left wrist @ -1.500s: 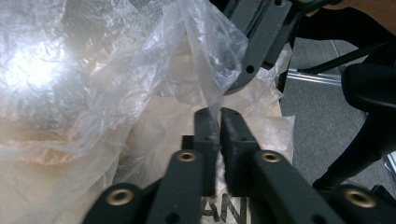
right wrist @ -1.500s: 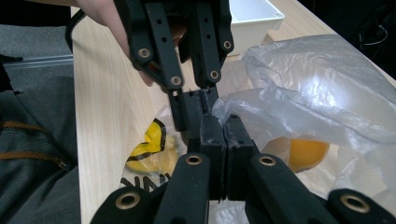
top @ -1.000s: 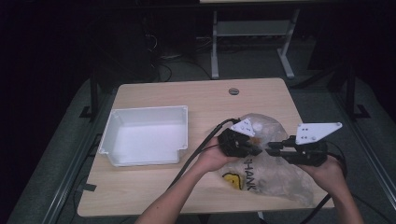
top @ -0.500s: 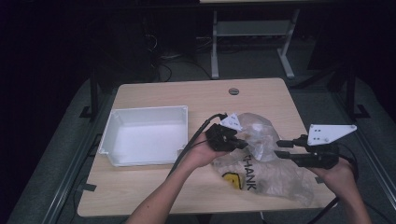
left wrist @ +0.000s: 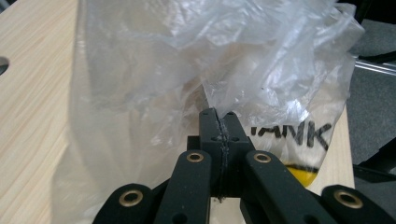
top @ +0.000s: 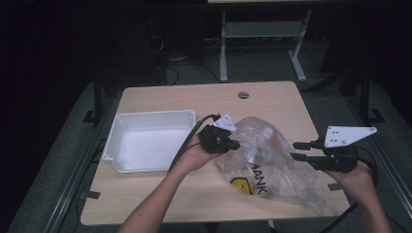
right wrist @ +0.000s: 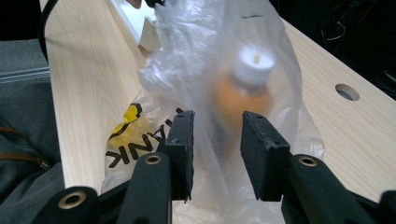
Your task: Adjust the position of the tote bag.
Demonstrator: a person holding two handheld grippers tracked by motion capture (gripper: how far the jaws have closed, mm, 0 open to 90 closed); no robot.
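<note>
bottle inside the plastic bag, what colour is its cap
White; the bottle below its cap looks orange through the bag. The right gripper view shows it best.

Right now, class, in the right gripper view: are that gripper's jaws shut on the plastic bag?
No: the right gripper stands open, a clear gap between its jaws, with the plastic bag lying beyond them.

Light wood table (top: 272,99) sitting in a dim room, round cable hole (top: 243,94) near its far edge. Dark grey floor (top: 58,160) showing on both sides. White metal frame legs (top: 296,53) standing beyond the far edge, cables (top: 167,53) lying on the floor at far left. Light falling mostly on the table.
</note>
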